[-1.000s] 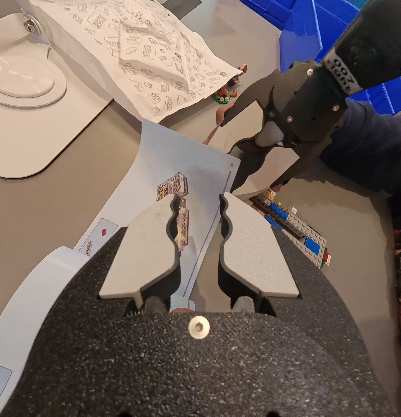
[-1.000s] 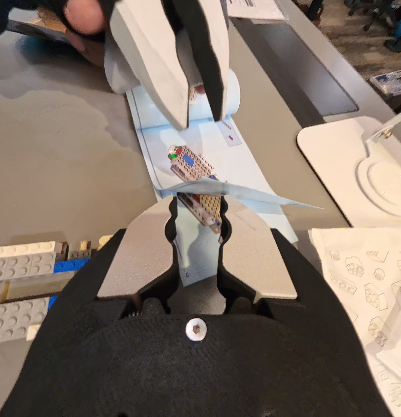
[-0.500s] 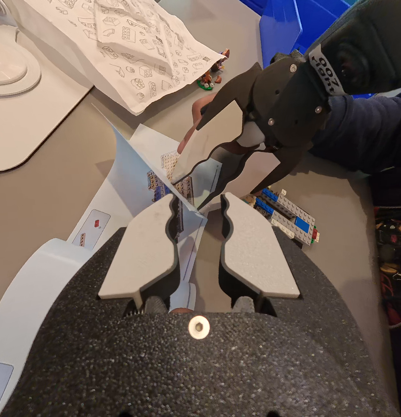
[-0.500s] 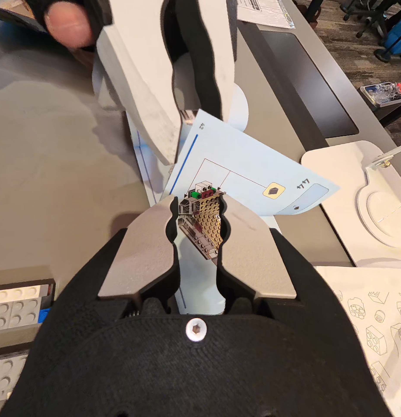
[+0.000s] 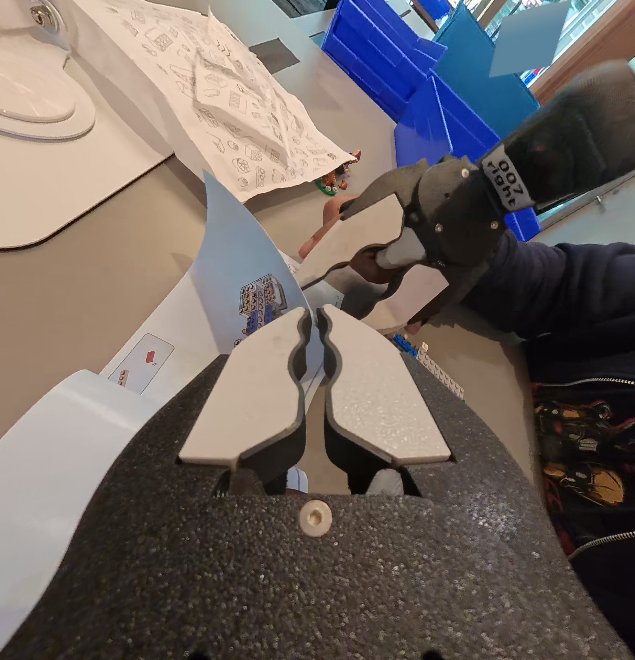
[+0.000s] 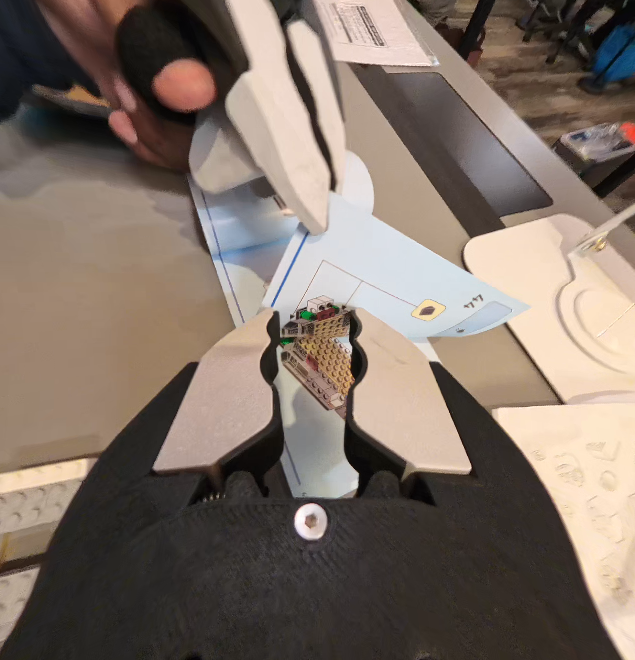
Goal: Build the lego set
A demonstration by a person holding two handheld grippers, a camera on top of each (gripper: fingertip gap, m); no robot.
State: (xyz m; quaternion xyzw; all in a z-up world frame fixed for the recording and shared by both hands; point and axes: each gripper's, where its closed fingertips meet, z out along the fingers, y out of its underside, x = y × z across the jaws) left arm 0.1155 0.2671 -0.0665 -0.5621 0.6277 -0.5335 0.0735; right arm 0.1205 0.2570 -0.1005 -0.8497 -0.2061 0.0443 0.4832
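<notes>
A light blue building-instruction booklet (image 5: 187, 328) lies open on the grey table. My left gripper (image 5: 314, 314) is shut on the edge of one lifted page (image 5: 237, 250), which curls upward. In the right wrist view the left gripper (image 6: 321, 221) pinches that page (image 6: 380, 271) at its corner above the booklet (image 6: 216, 228). My right gripper (image 6: 314, 318) is open and empty and hovers over the booklet's picture. In the left wrist view it (image 5: 335, 303) stands just behind the lifted page. A grey and blue brick build (image 5: 441, 375) lies beside it, and also shows in the right wrist view (image 6: 23, 500).
A white paper bag printed with brick drawings (image 5: 237, 107) lies at the back, seen also at the right (image 6: 576, 500). A white stand base (image 5: 41, 143) sits on the left. Blue bins (image 5: 433, 71) stand behind. Small figures (image 5: 333, 178) lie by the bag. A dark sleeve (image 5: 558, 285) reaches in. The gap from one gripper's tips to the other's is roughly 4 cm.
My left gripper's jaws closed on the page that the right gripper had lifted. The page now stands higher. The right gripper stayed open and drew back slightly.
</notes>
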